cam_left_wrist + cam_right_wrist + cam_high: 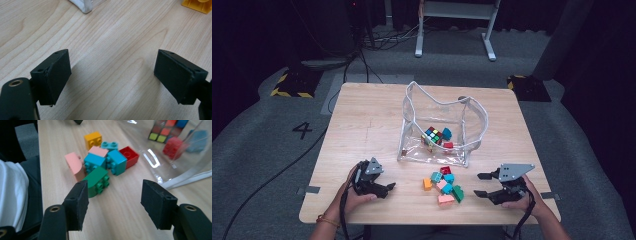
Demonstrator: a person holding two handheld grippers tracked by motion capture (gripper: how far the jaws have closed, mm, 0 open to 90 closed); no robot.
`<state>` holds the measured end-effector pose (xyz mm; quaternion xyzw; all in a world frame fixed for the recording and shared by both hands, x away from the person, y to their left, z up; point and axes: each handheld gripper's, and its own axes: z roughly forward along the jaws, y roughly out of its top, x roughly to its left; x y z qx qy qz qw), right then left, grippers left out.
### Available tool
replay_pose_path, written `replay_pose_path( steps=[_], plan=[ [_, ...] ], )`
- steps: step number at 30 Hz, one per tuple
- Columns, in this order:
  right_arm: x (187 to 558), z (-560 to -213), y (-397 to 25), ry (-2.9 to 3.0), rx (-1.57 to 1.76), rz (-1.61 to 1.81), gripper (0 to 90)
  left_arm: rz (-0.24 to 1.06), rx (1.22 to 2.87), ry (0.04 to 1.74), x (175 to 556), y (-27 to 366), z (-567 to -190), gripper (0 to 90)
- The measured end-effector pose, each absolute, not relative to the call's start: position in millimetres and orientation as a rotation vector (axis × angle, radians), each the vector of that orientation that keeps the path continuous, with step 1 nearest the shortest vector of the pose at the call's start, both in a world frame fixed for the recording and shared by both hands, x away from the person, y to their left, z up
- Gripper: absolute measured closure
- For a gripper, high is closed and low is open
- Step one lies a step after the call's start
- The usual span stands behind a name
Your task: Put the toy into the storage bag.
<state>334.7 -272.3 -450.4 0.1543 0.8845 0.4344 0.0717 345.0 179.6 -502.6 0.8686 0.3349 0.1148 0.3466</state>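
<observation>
Both claws rest on the counter [362,120] with jaws apart and nothing between them: left claw [388,188], right claw [481,185]. Blocks [443,184] lie bunched between the claws, just before the clear bag [412,105] holding a cube [432,135].

A loose cluster of toy bricks [443,184] lies just in front of the clear bag [439,127]: orange, teal, pink, red, blue and green, touching one another.
</observation>
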Motion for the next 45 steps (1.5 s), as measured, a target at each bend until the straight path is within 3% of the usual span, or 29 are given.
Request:
replay_pose_path(
  steps=[8, 30, 36, 45],
  plan=[
    [320, -483, -252, 2.734, 0.454, 1.270, 40.0, 0.299, 2.254, 0.869, 345, 180, -503, 14.2],
    [321, -502, -221, 2.665, 0.548, 1.195, 35.0, 0.296, 2.255, 0.869, 345, 180, -503, 14.2],
    [327, -502, -223, 2.617, 0.570, 1.187, 43.9, 0.296, 2.253, 0.871, 345, 180, -503, 14.2],
    [331, -500, -226, 2.574, 0.578, 1.179, 66.1, 0.298, 2.254, 0.869, 345, 180, -503, 14.2]
  ],
)
